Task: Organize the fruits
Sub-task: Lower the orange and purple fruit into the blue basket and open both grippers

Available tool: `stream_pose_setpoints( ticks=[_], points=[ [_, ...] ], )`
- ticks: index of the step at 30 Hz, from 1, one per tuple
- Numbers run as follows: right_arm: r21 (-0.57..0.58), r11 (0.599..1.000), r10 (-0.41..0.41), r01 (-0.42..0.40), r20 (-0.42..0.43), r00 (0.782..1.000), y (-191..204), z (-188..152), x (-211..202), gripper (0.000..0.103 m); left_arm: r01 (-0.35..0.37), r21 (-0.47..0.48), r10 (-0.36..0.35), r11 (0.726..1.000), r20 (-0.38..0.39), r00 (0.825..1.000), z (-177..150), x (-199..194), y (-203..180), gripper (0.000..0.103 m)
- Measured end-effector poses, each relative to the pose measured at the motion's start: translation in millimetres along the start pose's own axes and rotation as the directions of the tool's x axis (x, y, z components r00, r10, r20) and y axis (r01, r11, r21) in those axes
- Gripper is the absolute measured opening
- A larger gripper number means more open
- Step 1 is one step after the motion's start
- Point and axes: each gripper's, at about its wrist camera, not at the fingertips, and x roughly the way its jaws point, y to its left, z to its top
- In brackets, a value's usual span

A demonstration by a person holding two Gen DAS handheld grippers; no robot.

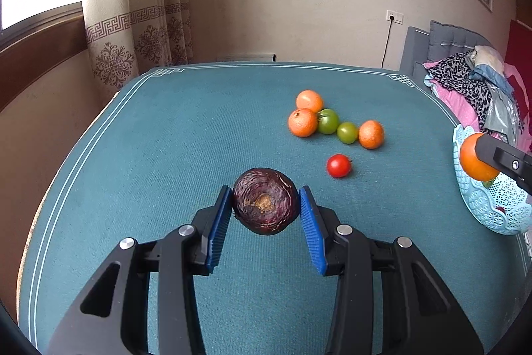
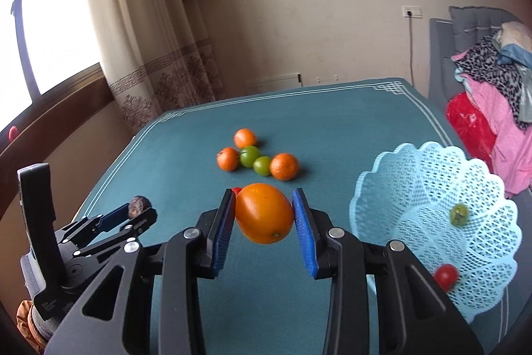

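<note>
Gripping a dark purple wrinkled fruit [image 1: 265, 201] between its blue pads [image 1: 219, 227], the left gripper [image 1: 266, 205] is held low over the teal tablecloth [image 1: 186, 135], jaws clamped against both sides of the fruit. A large orange fruit [image 2: 265, 213] is pinched in the right gripper [image 2: 264, 215] in the same way, just left of the pale blue lattice basket [image 2: 432, 182]. Inside the basket a small red tomato [image 2: 446, 275] and a small green fruit [image 2: 459, 214] are seen. Farther out on the cloth, three mandarins [image 1: 302, 122] and two green tomatoes [image 1: 328, 121] are clustered, touching one another, and a red tomato [image 1: 338, 165] is set apart nearer the grippers. Patterned curtains [image 1: 139, 32] and a window are seen at left, a plain wall with a socket [image 1: 394, 17] behind, and heaped clothing [image 2: 492, 95] at right.
</note>
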Motion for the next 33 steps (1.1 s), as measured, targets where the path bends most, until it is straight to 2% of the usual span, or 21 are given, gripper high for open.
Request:
stream_pose_setpoints(
  ticks=[8,13,23,33],
  points=[
    [0.104,0.990,-0.097,0.092,0.041,0.994,-64,-4,-33,0.036,0.044,0.049,-0.045,0.998,0.019,0.999,8,-18,-31,0.043],
    [0.169,0.974,-0.160,0.152,0.036,0.986,-99,-11,-41,0.036,0.077,0.086,-0.079,0.993,0.020,0.997,13,-21,-55,0.043],
    [0.229,0.954,-0.200,0.192,0.012,0.980,-142,-27,-45,0.036,0.148,0.152,-0.152,0.977,0.014,0.988,22,-26,-106,0.043],
    [0.273,0.940,-0.214,0.206,0.000,0.977,-164,-31,-43,0.038,0.212,0.194,-0.217,0.958,0.008,0.976,30,-28,-142,0.043]
  ],
)
